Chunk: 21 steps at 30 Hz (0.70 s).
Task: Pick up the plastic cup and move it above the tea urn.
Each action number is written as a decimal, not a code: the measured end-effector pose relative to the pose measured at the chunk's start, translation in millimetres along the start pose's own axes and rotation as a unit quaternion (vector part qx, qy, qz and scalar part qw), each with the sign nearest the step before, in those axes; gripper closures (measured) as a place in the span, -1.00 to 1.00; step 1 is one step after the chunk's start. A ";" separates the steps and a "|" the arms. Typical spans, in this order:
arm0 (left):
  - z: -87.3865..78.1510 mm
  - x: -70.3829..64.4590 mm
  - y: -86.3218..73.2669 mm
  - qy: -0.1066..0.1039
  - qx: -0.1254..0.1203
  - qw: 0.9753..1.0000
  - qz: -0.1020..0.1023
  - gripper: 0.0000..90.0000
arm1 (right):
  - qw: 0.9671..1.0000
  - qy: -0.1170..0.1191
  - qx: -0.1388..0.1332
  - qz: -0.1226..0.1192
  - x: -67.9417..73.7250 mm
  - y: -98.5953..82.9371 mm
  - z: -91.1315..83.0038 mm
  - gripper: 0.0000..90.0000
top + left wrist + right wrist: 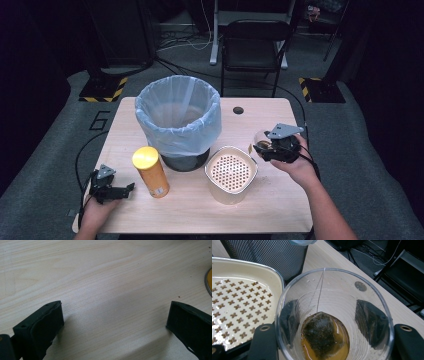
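Clear plastic cup (334, 315), teabag (320, 333) and amber liquid inside, is clamped in the right gripper (280, 146) just right of the perforated cream strainer (231, 172). Likely pour: tip slowly over its holes. Left gripper (113, 325) fingers apart above the bench (100, 277).

Seven items share one wooden table (280, 200).
One bag-lined mesh bin (178, 120), one yellow-lidded canister (150, 171), one perforated cream container (231, 173), one clear cup (332, 315) holding one teabag (322, 333), two handheld grippers: left (120, 191), right (267, 148).
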<state>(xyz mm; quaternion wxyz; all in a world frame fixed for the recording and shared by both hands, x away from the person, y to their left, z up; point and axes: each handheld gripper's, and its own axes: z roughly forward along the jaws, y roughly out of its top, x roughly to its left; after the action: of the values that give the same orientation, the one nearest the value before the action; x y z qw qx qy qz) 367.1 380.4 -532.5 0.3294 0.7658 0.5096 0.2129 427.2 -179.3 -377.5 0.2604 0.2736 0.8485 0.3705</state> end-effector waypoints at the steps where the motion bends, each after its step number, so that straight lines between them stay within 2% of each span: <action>1: 0.0 0.1 0.0 0.000 0.000 1.000 0.000 -0.99 | 1.000 -0.001 0.001 -0.001 0.7 2.0 1.1 -0.19; 3: 0.0 0.0 0.0 0.000 0.000 1.000 0.000 -0.99 | 1.000 -0.002 0.000 -0.007 1.6 5.6 2.7 -0.19; 5: 0.0 0.0 0.0 0.000 0.000 1.000 0.000 -0.99 | 1.000 -0.004 -0.002 -0.024 1.6 11.0 3.8 -0.19; 10: 0.0 0.0 0.0 0.000 0.000 1.000 0.000 -0.99 | 0.999 -0.005 -0.005 -0.041 2.8 17.0 5.5 -0.19; 20: 0.0 0.0 0.0 0.000 0.000 1.000 0.000 -0.99 | 0.998 -0.004 0.000 -0.059 8.8 25.7 18.2 -0.19; 21: 0.0 0.0 0.0 0.000 0.000 1.000 0.000 -0.99 | 0.997 -0.005 0.000 -0.074 9.4 27.3 20.2 -0.19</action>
<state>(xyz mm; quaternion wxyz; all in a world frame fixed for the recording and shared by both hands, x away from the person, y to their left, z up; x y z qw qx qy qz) 367.1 380.4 -532.4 0.3293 0.7660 0.5093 0.2129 440.9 -147.5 -370.6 0.2913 0.2119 0.8650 0.3492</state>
